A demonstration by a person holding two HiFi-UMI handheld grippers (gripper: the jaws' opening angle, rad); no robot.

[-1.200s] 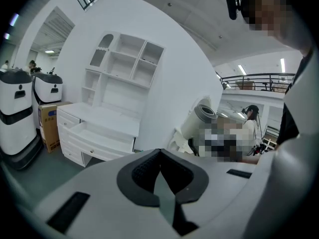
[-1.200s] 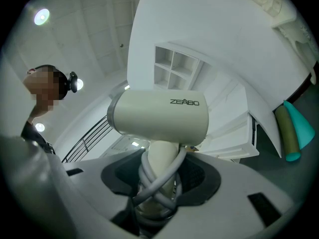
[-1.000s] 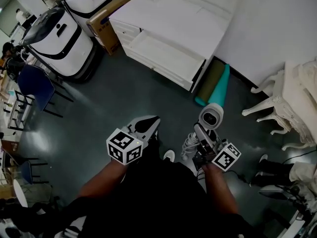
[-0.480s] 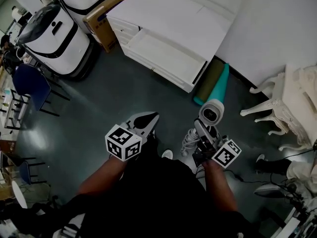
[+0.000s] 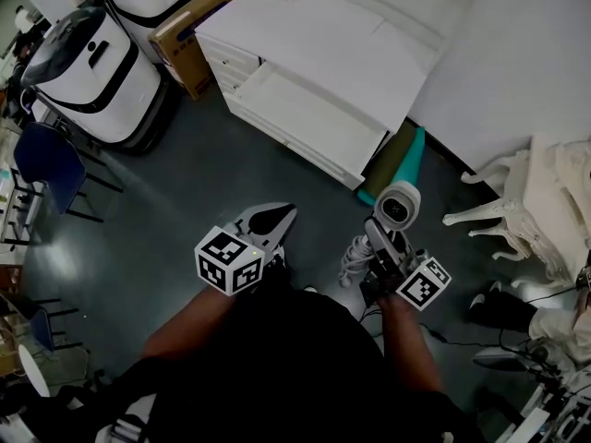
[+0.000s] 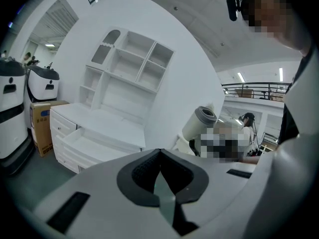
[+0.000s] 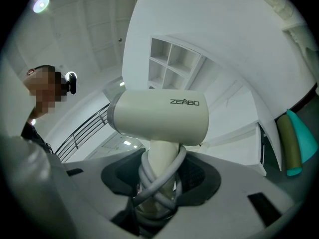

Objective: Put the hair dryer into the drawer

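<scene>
Hair dryer (image 7: 159,117) is in the right gripper (image 7: 159,179), jaws clamped on the cream handle with the grey cord (image 7: 178,158) wound round it. Barrel sits above the jaws, one round end facing up at the head camera; intake or nozzle, can't tell at this resolution. Left gripper (image 6: 160,153) sits at roughly 9 o'clock of the right one, jaws closed tip to tip, nothing between them. Open drawer (image 5: 309,118) of the white dresser (image 5: 323,40) lies at about 11 o'clock from the dryer, well apart, dark floor (image 5: 203,183) between. Rolled mats (image 5: 399,160) at 12 o'clock, near the dryer.
</scene>
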